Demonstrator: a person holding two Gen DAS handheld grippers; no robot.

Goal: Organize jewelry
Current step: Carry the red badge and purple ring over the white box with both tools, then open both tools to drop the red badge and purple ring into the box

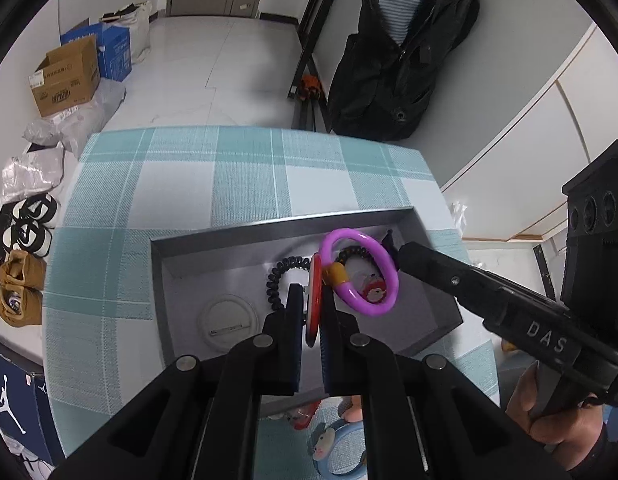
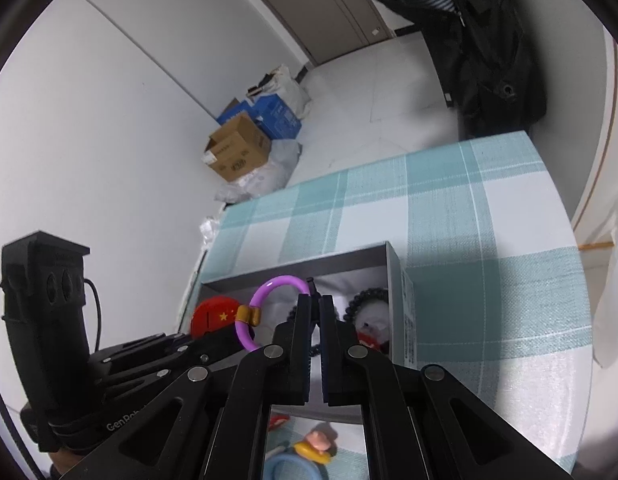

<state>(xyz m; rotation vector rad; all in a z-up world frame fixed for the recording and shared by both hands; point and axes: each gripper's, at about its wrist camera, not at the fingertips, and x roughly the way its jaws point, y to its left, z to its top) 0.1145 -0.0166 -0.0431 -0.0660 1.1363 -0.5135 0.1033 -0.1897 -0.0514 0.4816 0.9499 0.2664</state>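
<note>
Setting: white-walled room with a pale tiled floor; a table under a teal-and-white checked cloth [image 1: 213,184] carries an open grey box [image 1: 269,236], the landmark for what follows.
Left gripper [image 1: 311,312]: over the near half of the box, jaws drawn close and clamped on the edge of a flat red disc [image 1: 315,300]; in the right wrist view the disc face [image 2: 213,314] shows yellow stars.
Purple ring [image 1: 359,272]: hangs above the box interior, joined to the red disc by an amber clasp [image 1: 336,273].
Right gripper [image 2: 315,306]: reaches in over the right part of the box, jaws nearly together on the far side of the purple ring; whether they actually pinch the ring or a small dark piece at their tips, I cannot tell.
Inside the box: a black coiled band [image 1: 283,276] left of the disc, a black beaded bracelet [image 2: 369,300] by the right wall, a white round pad [image 1: 229,320] at the left, a small red-and-white figure [image 1: 375,292] seen through the ring.
Near side of the box: a blue ring with a cartoon charm [image 1: 337,444] on the cloth.
Writing: "DAS" on the right gripper's body in the left wrist view; "GenRob", cut off, on the left gripper's body in the right wrist view; a label on the box's right outer wall, unreadable.
Floor beyond the box: a brown carton [image 1: 65,76] with unreadable print, a blue carton [image 1: 115,50], a black bag [image 1: 405,56].
</note>
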